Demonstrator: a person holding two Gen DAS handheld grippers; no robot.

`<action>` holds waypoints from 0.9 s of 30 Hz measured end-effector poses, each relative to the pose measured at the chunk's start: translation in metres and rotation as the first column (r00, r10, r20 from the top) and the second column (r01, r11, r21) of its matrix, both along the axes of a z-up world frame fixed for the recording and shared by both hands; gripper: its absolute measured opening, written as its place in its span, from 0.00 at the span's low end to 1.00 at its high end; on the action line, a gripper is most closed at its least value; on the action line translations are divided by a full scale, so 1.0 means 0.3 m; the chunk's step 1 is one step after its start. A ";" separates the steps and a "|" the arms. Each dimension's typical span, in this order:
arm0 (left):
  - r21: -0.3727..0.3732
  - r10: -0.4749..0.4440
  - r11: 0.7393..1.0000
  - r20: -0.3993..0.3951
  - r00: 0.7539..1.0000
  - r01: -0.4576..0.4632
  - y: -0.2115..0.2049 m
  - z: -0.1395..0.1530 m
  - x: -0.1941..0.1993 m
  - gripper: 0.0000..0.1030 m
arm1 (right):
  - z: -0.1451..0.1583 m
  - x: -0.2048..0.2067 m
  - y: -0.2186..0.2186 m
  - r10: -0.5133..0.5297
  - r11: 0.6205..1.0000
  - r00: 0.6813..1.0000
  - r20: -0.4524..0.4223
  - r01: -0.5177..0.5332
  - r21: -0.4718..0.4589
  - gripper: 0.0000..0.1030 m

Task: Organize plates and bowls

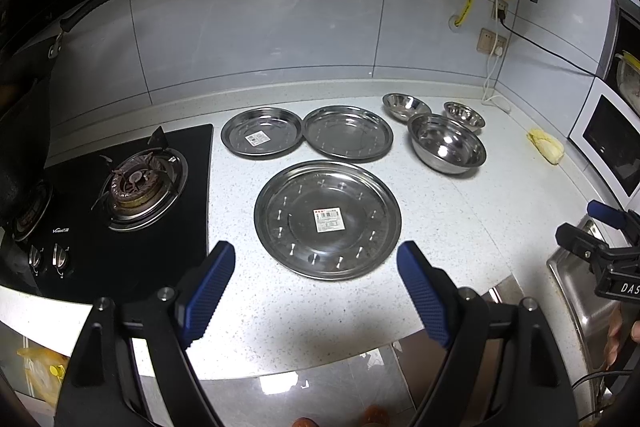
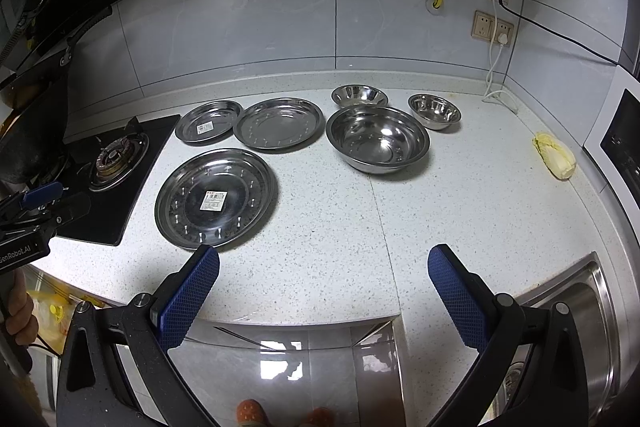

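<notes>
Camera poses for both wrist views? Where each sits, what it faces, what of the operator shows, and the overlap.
Left wrist: above the counter's front edge, faces the large plate and gas stove; open left gripper in front, right gripper at right edge.
Right wrist: further right by the sink, faces the large bowl; open right gripper in front, left gripper and fingers at left.
Shared: three plates, three bowls, the stove, and the yellow-white object.

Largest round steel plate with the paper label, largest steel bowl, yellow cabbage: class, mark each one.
Largest round steel plate [image 1: 352, 227]: left wrist view, bare metal right of its label.
Largest steel bowl [image 2: 378, 139]: right wrist view, inner floor.
Yellow cabbage [image 2: 554, 155]: right wrist view, middle of its leaves.
</notes>
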State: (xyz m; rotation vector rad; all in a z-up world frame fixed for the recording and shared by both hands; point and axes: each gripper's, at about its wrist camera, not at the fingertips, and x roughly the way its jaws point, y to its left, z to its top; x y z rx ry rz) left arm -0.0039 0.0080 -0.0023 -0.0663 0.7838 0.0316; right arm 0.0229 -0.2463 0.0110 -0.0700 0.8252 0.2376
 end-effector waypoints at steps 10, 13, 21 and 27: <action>-0.009 0.011 1.000 -0.013 1.000 -0.011 0.009 -0.010 0.015 0.80 | -0.004 0.008 -0.009 0.011 1.000 1.000 -0.002 -0.011 -0.002 0.99; -0.012 0.011 1.000 -0.016 1.000 -0.012 0.011 -0.011 0.024 0.80 | -0.004 0.014 -0.008 0.013 1.000 1.000 -0.003 -0.013 -0.002 0.99; -0.008 0.019 1.000 -0.021 1.000 -0.020 0.022 -0.021 0.051 0.80 | -0.015 0.047 0.016 0.027 1.000 1.000 -0.008 -0.027 -0.010 0.99; -0.017 0.040 0.999 -0.030 0.999 -0.040 0.049 -0.045 0.096 0.80 | -0.037 0.090 0.055 0.052 0.998 0.999 -0.016 -0.052 -0.017 0.99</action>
